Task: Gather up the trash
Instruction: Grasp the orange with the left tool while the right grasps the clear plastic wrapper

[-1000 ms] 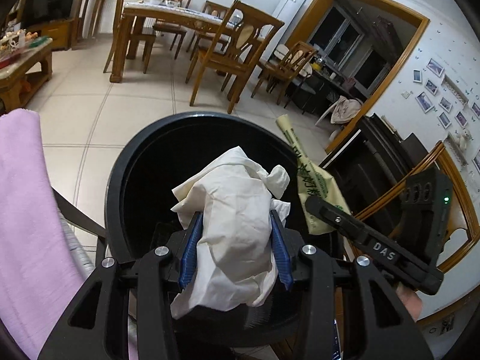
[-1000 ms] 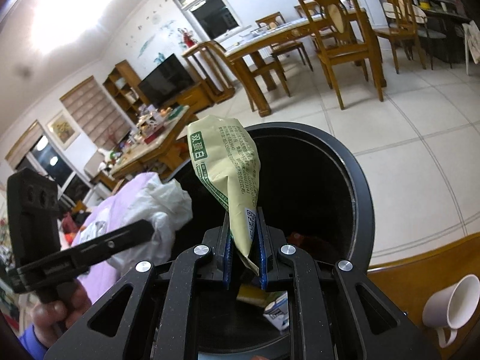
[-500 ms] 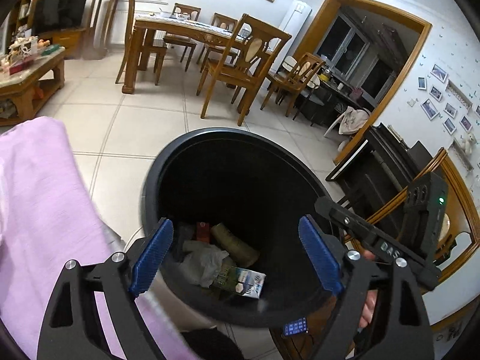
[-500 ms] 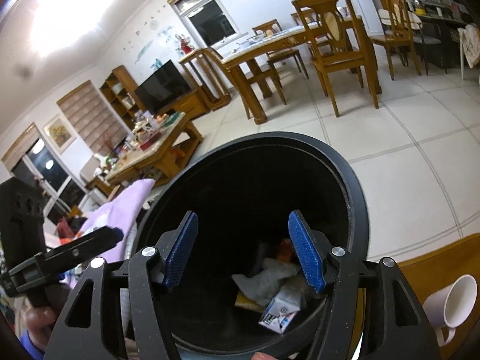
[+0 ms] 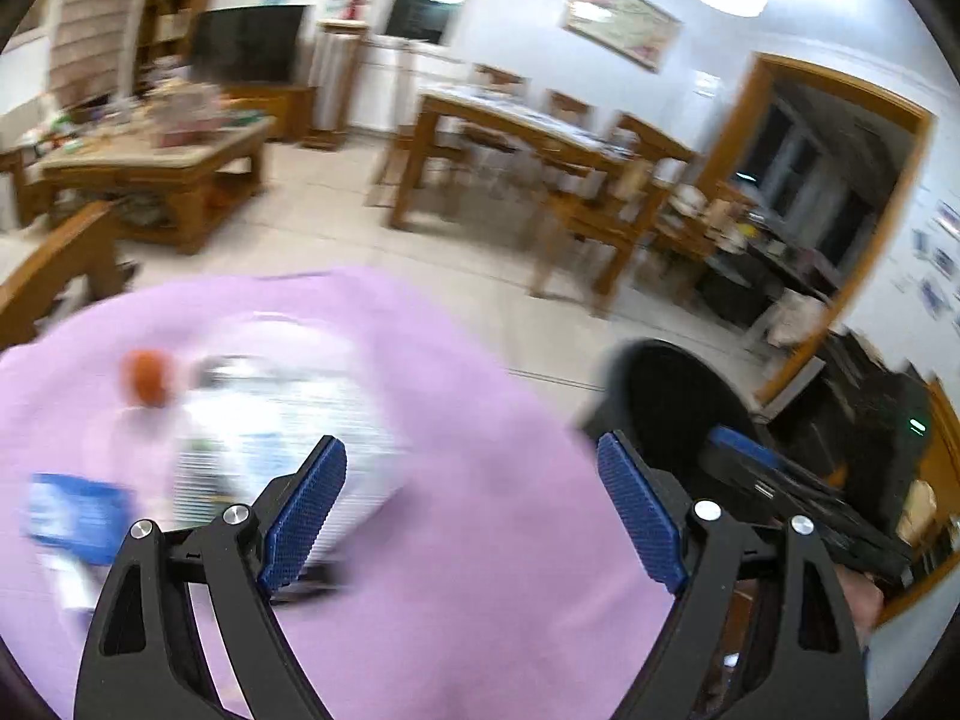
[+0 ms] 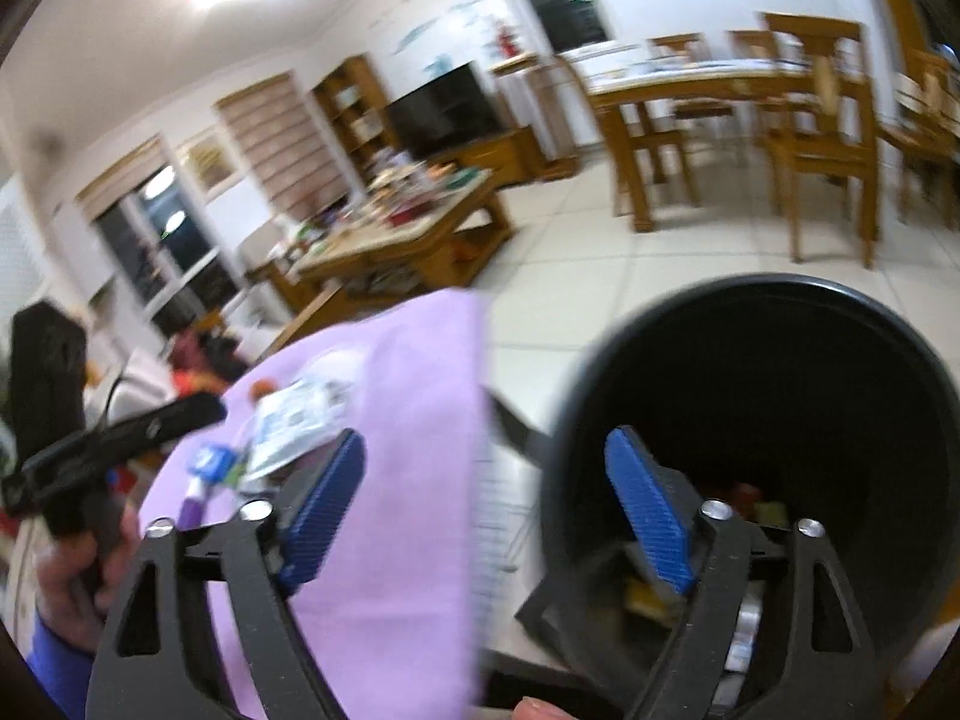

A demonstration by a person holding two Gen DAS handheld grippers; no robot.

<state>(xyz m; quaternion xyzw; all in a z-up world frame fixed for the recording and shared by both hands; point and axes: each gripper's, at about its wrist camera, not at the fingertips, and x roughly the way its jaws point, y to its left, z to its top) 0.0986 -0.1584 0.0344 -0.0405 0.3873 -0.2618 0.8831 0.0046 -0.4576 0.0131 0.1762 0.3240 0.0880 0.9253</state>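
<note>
In the left wrist view: left gripper (image 5: 471, 507) wide open, nothing between the blue pads; a second ago clamped on a crumpled white tissue over the black bin (image 5: 672, 402). Now over the pink cloth (image 5: 480, 540), bin off to the right edge. Blurred trash on the cloth: white packet (image 5: 282, 420), orange cap (image 5: 147, 375), blue carton (image 5: 72, 516). Coffee table (image 5: 156, 162) and dining table (image 5: 528, 132) beyond.

In the right wrist view: right gripper (image 6: 483, 504) jaws opening, empty; green wrapper pinched earlier now gone. Straddles cloth edge (image 6: 408, 540) and bin rim (image 6: 750, 288); scraps at the bin's bottom (image 6: 750, 498). Left gripper (image 6: 114, 438) in a hand (image 6: 84, 564) at far left. Packet (image 6: 294, 420) on cloth ahead.
</note>
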